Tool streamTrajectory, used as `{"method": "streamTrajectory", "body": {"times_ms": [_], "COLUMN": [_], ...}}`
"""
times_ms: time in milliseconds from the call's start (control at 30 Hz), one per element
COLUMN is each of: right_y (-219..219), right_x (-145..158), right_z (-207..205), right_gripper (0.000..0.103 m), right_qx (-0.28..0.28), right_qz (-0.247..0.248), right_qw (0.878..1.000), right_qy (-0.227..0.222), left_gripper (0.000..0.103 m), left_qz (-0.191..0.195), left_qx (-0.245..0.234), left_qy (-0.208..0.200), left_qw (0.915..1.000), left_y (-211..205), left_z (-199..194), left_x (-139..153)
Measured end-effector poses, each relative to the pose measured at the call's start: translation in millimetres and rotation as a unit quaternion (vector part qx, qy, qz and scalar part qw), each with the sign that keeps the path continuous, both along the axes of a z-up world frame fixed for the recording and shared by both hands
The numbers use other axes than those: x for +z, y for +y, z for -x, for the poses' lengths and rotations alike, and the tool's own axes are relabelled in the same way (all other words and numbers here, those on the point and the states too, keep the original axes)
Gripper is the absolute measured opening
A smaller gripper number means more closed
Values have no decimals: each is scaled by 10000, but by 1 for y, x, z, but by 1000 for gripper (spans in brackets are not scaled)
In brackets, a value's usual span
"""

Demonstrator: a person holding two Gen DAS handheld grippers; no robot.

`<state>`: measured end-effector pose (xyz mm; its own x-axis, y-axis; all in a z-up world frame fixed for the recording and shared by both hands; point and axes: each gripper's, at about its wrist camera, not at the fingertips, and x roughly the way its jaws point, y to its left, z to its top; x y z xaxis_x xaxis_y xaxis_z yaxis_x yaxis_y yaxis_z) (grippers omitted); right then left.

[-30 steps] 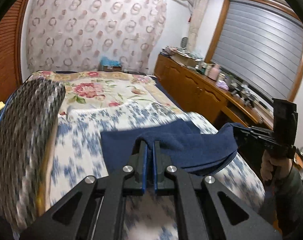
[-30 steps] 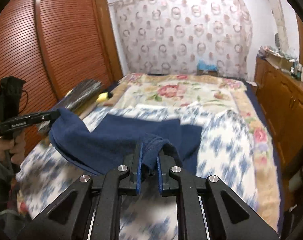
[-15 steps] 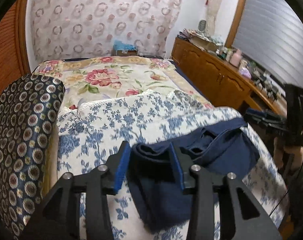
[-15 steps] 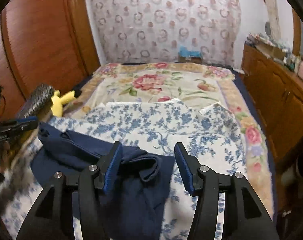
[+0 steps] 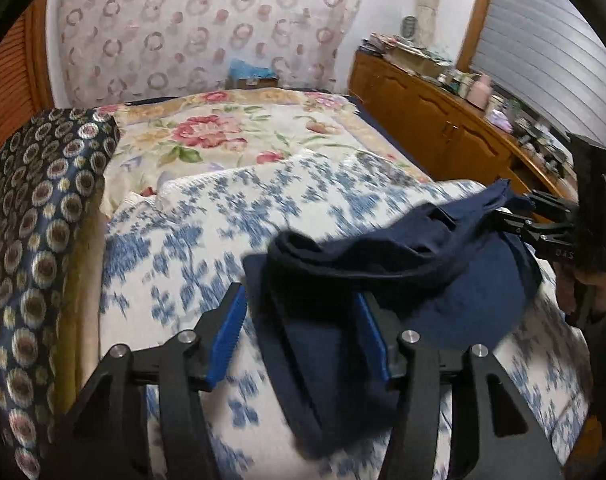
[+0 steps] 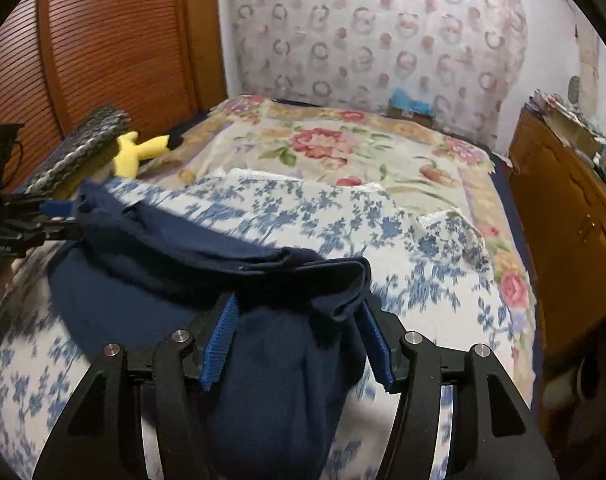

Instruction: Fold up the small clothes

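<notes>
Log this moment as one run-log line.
step: fold released | left gripper: open over navy garment | right gripper: open over same garment | surface: blue floral bedspread

1. Your right gripper (image 6: 299, 336) stands with its blue-padded fingers (image 6: 222, 340) spread wide, the dark navy cloth garment (image 6: 191, 276) bunched loosely between them.
2. Ahead lies the blue-flowered white bedspread (image 6: 327, 216).
3. Far left, your left gripper (image 6: 19, 224) meets the garment's other end.
4. Ahead-left sits a yellow plush toy (image 6: 137, 152).
</notes>
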<state>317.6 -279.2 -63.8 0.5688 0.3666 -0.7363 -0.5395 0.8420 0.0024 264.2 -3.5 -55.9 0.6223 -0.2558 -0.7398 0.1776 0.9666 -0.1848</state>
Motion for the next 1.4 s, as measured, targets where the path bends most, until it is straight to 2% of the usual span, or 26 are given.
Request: {"method": "streamTrajectory", "body": {"times_ms": [100,233,333,367,400,467,667,800,967,1067,1133,1167,1233,1267,1333,1400], "right_y": [-9,-18,-24,-23,-23,-23,-17,-21,-22,-21,-14,-9,-3,1,6,9], "right_x": [0,5,6,5,6,4,-14,-26,-29,-29,-30,-31,-31,-31,-31,-29], "right_z": [-22,-24,-17,-14,-12,-6,-7,-16,-18,-15,-12,-11,-10,-10,-8,-4], "right_gripper": [59,59,59,62,70,74,75,76,77,77,78,76,61,53,44,27], "right_qx": [-638,-787,-735,-696,-665,-583,-610,-644,-661,-463,-316,-221,-43,37,122,207], "right_qz": [62,209,132,86,45,-84,-157,-407,-557,-727,-671,-605,-601,-636,-611,-602], "right_qw": [9979,9964,9972,9975,9978,9982,9970,9935,9910,9897,9908,9915,9912,9904,9903,9911], "right_qy": [-51,-232,-98,-44,-9,78,451,846,1017,1139,1135,1128,1178,1225,1243,1169], "left_gripper": [53,53,53,53,53,53,54,55,55,55,55,54,45,39,28,14], "left_qz": [-62,42,0,36,35,13,50,112,104,152,205,262,384,440,509,535], "left_qx": [300,525,502,452,419,330,192,186,208,202,157,129,66,46,1,-85], "left_qy": [-131,-119,-83,-28,7,61,278,372,378,385,381,379,395,418,442,419], "left_qw": [9994,9985,9987,9990,9991,9994,9994,9991,9990,9989,9989,9989,9985,9981,9977,9977], "left_y": [5,17,17,16,14,10,6,7,4,3,2,2,2,2,2,0], "left_z": [-15,-23,-23,-22,-22,-21,-20,-18,-18,-18,-19,-21,-23,-24,-25,-23], "left_x": [3,2,-2,-5,-7,-11,-22,-29,-28,-28,-28,-28,-28,-28,-26,-23]}}
